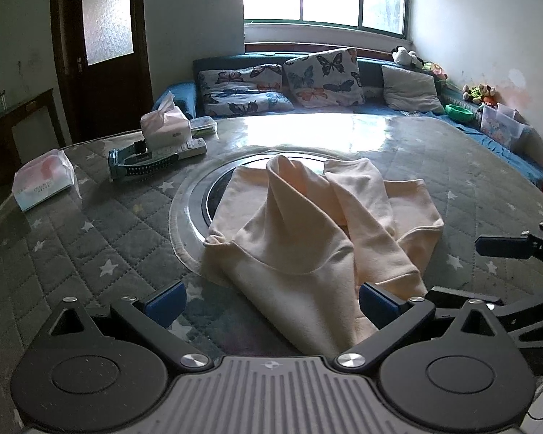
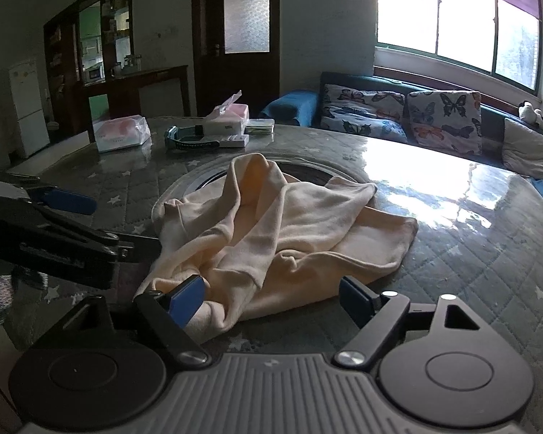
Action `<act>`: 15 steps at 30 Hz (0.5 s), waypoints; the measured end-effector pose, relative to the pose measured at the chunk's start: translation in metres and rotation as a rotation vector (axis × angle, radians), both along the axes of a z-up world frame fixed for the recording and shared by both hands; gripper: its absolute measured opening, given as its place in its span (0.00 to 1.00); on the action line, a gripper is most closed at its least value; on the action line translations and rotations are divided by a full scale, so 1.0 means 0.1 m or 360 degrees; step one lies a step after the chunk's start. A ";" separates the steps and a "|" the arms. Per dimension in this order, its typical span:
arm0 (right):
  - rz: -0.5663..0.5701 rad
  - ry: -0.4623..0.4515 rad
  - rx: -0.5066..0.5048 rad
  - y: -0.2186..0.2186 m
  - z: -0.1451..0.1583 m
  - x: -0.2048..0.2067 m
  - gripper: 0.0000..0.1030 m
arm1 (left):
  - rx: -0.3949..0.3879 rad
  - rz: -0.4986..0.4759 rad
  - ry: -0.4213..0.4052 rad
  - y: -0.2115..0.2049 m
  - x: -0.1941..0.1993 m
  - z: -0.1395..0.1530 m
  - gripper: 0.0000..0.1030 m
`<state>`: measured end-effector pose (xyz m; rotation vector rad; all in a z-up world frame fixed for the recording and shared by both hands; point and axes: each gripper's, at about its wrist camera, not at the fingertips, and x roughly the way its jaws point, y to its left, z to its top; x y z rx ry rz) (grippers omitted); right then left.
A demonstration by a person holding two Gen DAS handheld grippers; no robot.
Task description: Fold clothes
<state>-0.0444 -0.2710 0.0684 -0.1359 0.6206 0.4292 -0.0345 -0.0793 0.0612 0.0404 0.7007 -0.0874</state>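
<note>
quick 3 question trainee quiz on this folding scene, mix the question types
1. True or false: the crumpled cream cotton garment is already folded flat.
2. Which is gripping fabric? A) left gripper B) right gripper C) neither
3. Fill in: the garment partly covers a round ____ inset in the star-quilted grey table cover.

Key
1. False: it lies bunched in loose ridges.
2. C: both sets of jaws stand wide open around the near edge.
3. Glass, judging by its shine.
</note>
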 end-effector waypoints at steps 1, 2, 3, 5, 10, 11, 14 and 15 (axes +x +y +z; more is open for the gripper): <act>0.0001 -0.0002 0.0003 0.00 0.01 0.01 0.78 | 0.0004 0.0003 0.0001 0.01 0.03 0.00 1.00; -0.0002 -0.0010 0.0011 -0.01 0.02 0.03 0.77 | 0.0011 0.0008 -0.0001 0.01 0.05 0.00 0.99; -0.0004 -0.0012 0.0015 -0.01 0.03 0.06 0.77 | 0.0017 0.0012 -0.0004 0.02 0.08 0.01 0.99; -0.0012 -0.0014 0.0021 -0.03 0.06 0.12 0.75 | 0.0030 0.0019 -0.0014 0.02 0.16 0.03 0.98; -0.0024 -0.0002 0.0034 -0.04 0.08 0.35 0.68 | 0.0075 0.0027 -0.0058 0.02 0.43 0.09 0.92; -0.0034 0.0008 0.0049 -0.05 0.09 0.43 0.66 | 0.0084 0.0026 -0.0063 0.01 0.50 0.10 0.91; -0.0033 0.0048 0.0094 -0.05 0.08 0.62 0.62 | 0.0119 0.0013 -0.0094 -0.03 0.71 0.13 0.87; -0.0031 0.0064 0.0111 -0.05 0.08 0.69 0.60 | 0.0133 0.0011 -0.0098 -0.04 0.79 0.14 0.86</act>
